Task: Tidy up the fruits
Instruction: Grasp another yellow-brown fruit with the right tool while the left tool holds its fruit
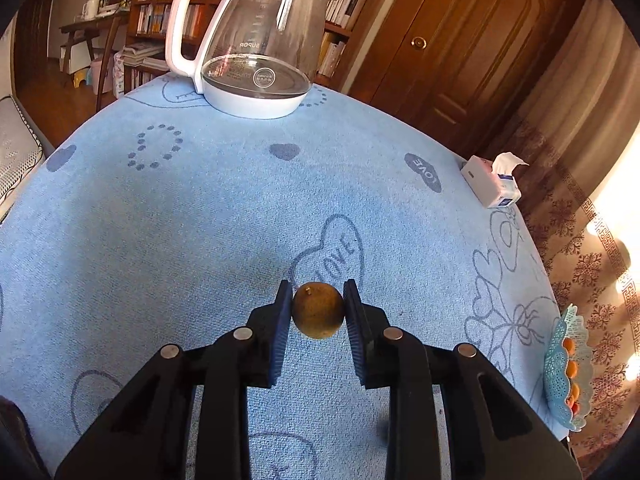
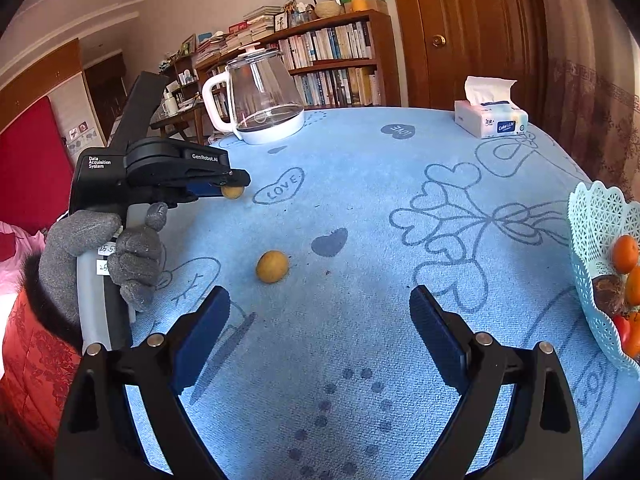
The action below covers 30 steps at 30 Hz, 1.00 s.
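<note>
The small round tan-brown fruit (image 1: 318,311), pinched by its sides between the left gripper (image 1: 318,312)'s closed blue pads above the blue towelling tablecloth (image 1: 200,208), could roll free if tilted en route to the pale-blue lattice plastic basket (image 1: 570,364) at three o'clock, while the right gripper (image 2: 320,332) gapes empty near a second loose yellow-brown fruit (image 2: 272,266) at eleven o'clock.

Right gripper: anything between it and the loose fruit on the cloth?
Nothing. In the right wrist view only bare blue tablecloth separates the open right gripper from the loose brown fruit. The left gripper holds another fruit farther back.
</note>
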Motion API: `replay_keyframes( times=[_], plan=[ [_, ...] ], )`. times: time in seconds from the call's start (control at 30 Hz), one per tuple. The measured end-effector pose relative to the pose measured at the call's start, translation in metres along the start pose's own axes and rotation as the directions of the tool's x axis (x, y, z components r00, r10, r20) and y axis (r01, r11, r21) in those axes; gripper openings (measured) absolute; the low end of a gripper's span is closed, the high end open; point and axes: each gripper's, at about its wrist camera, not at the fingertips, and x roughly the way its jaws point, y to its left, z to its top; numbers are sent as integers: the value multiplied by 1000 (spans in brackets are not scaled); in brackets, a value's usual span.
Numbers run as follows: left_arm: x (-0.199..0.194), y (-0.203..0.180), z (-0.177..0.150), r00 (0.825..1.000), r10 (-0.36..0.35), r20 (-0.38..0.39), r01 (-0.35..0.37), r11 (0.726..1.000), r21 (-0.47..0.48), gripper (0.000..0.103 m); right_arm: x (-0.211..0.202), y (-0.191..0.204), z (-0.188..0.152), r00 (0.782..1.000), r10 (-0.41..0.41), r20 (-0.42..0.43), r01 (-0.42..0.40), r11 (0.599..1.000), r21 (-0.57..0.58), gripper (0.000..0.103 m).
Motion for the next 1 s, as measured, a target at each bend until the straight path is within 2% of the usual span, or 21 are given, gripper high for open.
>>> replay_keyframes(
  times=[0.3,0.37,0.43,0.53,0.7,0.83,1.0],
  plan=[
    [-11,0,1,999,29,41,-29,1000,9,27,20,17,13,998,18,-62,-21,999,-46,91],
    [-13,1,2,998,37,45,-37,999,5,27,29,21,17,997,15,-78,-20,998,-59,86],
    [-14,2,2,997,50,53,-50,999,4,26,39,25,19,994,22,-109,-30,997,-68,73],
    [-15,3,2,997,57,58,-57,998,4,26,52,32,22,989,28,-143,-40,996,-83,64],
    [-16,4,2,995,71,66,-72,997,5,26,73,40,24,983,23,-180,-44,993,-113,55],
    [-16,5,2,995,79,68,-79,997,3,26,82,44,25,981,17,-193,-42,991,-125,54],
    [-16,5,2,994,81,68,-81,997,2,26,94,45,24,975,-9,-224,-21,991,-132,46]
  ],
)
